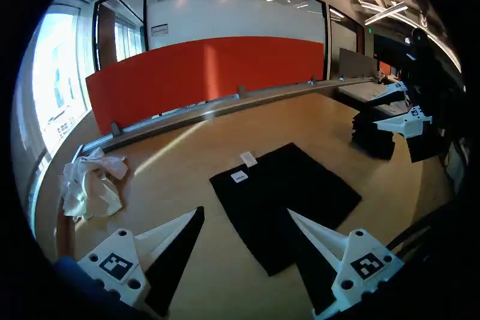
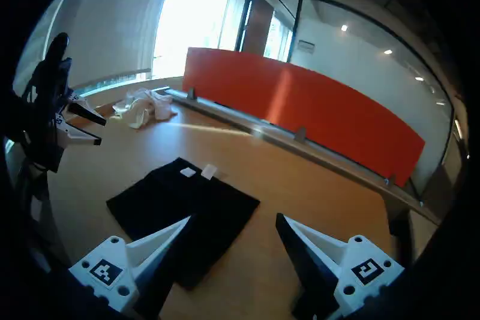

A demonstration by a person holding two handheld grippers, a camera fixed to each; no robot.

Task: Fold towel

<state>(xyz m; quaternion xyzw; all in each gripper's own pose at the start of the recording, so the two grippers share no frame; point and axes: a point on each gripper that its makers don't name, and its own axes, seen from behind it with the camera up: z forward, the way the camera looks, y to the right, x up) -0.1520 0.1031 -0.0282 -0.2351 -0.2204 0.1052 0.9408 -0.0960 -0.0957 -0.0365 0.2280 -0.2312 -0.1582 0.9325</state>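
A black towel [image 1: 285, 200] lies spread flat on the wooden table [image 1: 180, 164], with two small white labels [image 1: 248, 158] at its far edge. My left gripper [image 1: 246, 212] hovers open above the towel's near corner, with nothing between its fingers. In the right gripper view the same towel [image 2: 183, 206] lies just ahead and to the left of my right gripper [image 2: 235, 218], which is open and empty. Each gripper shows in the other's view: the right gripper [image 1: 375, 114] at the far right, the left gripper [image 2: 103, 131] at the far left, both held above the table.
A crumpled white cloth [image 1: 90, 185] sits near the table's left end, also seen as white cloth [image 2: 144, 107]. A pile of dark folded cloth [image 1: 372, 134] rests at the right. An orange divider [image 1: 210, 74] with a metal rail runs along the table's far edge.
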